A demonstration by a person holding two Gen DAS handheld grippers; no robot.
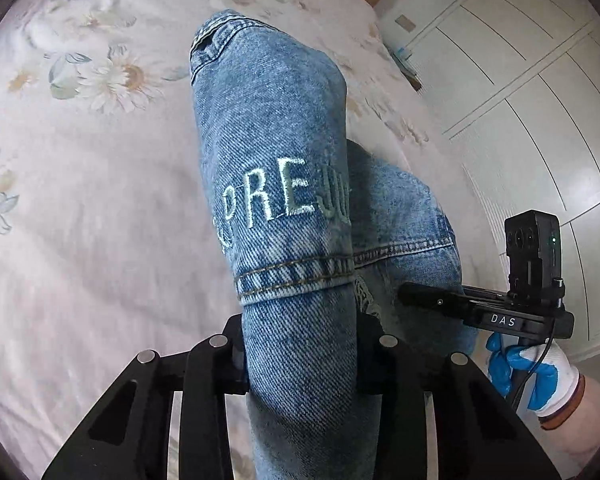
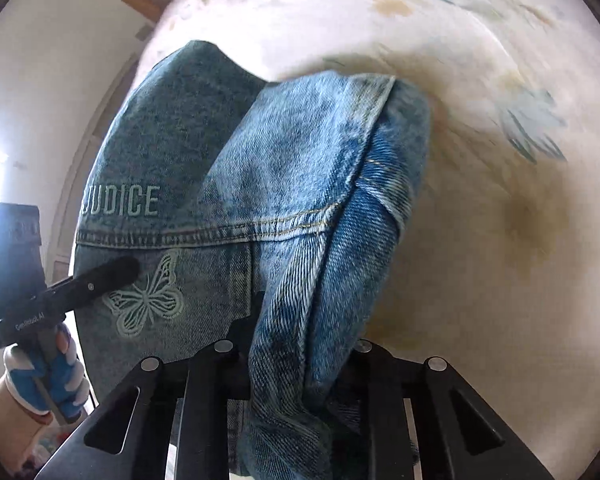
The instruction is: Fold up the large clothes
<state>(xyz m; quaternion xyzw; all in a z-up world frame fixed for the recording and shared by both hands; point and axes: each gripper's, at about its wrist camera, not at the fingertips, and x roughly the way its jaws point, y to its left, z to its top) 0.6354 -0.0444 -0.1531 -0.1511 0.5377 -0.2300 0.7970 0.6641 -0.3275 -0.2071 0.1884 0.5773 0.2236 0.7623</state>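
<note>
A blue washed denim garment (image 1: 276,136) with pale embroidered letters hangs lifted above the bed. In the left wrist view a thick fold of it runs between the fingers of my left gripper (image 1: 300,364), which is shut on it. My right gripper (image 1: 406,294) reaches into the denim from the right, held by a gloved hand (image 1: 532,376). In the right wrist view my right gripper (image 2: 300,360) is shut on a bunched fold of the denim garment (image 2: 320,168). The left gripper (image 2: 130,266) shows at the left, over an embroidered butterfly (image 2: 146,300).
A bed with a pale floral sheet (image 1: 80,184) lies under the garment and fills most of both views. White wardrobe doors (image 1: 540,92) stand to the right in the left wrist view. The sheet (image 2: 500,260) is blurred in the right wrist view.
</note>
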